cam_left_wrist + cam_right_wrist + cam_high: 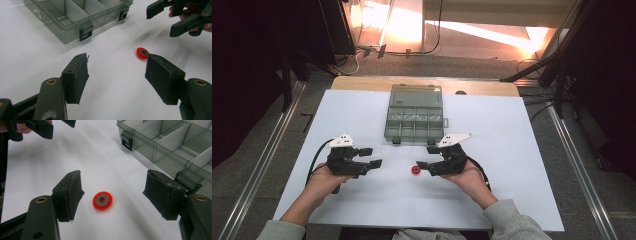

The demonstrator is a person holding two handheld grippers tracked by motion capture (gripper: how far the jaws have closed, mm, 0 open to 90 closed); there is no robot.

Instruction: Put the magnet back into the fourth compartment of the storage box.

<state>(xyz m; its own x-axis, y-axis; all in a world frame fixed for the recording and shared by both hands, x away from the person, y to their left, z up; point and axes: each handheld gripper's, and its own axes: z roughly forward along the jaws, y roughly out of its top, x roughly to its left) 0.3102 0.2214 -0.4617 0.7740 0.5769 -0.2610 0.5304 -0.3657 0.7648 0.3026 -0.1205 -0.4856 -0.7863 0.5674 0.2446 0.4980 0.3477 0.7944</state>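
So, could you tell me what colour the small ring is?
Red-orange with a grey centre, clearest in the right gripper view.

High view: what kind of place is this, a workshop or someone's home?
Probably a lab or test bench, not a home. A person holds a gripper in each hand over a white table with a parts box and a red ring; cables trail on the floor.

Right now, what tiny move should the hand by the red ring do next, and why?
Probably lower the right gripper and close its fingers on the red ring. The ring lies flat on the white table between the open fingers, untouched.
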